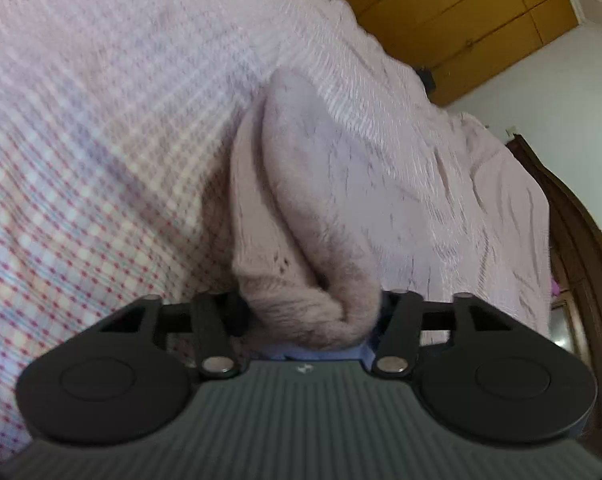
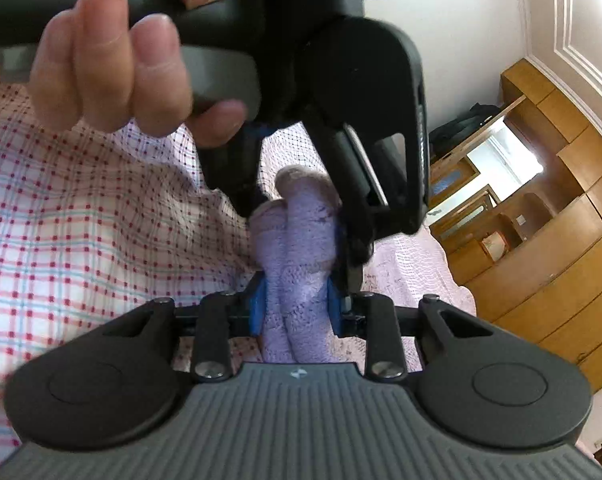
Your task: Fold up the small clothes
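The left gripper is clamped on one end of a lilac fuzzy sock, whose long axis runs straight away from the fingers, above the checked bedsheet. The right gripper pinches the sock's other end between blue pads; the left hand appears just beyond, above the sheet.

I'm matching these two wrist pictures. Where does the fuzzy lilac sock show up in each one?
Left wrist: lilac sock at centre, running from the jaws upward.
Right wrist: centre, clamped between the blue pads, its far end at the other hand-held gripper.
Shared landmark: checked bedsheet.
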Demonstrator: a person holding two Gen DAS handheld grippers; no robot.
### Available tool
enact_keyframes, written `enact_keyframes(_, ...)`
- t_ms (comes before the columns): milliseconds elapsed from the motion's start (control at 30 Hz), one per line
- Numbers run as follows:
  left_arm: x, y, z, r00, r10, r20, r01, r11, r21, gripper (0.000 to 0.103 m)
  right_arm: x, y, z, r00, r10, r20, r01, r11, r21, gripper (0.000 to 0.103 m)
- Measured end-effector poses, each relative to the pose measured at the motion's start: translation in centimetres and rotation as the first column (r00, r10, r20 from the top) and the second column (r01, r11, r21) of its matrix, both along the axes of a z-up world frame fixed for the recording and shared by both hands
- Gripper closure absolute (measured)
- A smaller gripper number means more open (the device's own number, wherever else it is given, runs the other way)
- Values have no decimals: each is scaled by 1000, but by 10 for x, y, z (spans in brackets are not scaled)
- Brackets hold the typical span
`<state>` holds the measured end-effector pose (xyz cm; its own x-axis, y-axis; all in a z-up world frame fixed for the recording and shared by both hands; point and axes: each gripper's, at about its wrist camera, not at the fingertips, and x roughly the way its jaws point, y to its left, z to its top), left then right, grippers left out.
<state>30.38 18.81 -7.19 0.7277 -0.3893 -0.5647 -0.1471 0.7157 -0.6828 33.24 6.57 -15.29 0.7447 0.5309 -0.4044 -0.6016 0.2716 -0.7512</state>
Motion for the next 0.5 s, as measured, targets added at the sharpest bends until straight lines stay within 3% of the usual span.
enact_keyframes(33,-9,2,4,1000,-4,15,4,1000,13,54,-2,-1,2,1000,-4,-2,4,1000,2,69)
enact_keyframes(100,-17,-3,9,1000,6,25,-8,999,49,60,-1,-10,10,1000,-26,-6,27,1000,14,56)
enact_keyframes(200,-18,0,7,999,30,14,-30,1000,5,60,-5,-33,24,996,-74,-49,76,996,36,46)
enact_keyframes(300,-27,6,8,999,30,16,-30,1000,6,60,11,-72,47,969,-159,-191,187,972,140,44)
enact_keyframes(367,-31,5,8,999,30,15,-30,999,12,60,31,-102,63,925,-203,-321,290,923,252,40)
enact_keyframes(433,-32,5,4,999,34,5,-34,999,9,60,54,-137,76,851,-234,-471,430,826,365,33)
enact_keyframes(500,-33,8,2,1000,27,-12,-27,999,-18,59,70,-163,79,793,-241,-559,521,743,419,25)
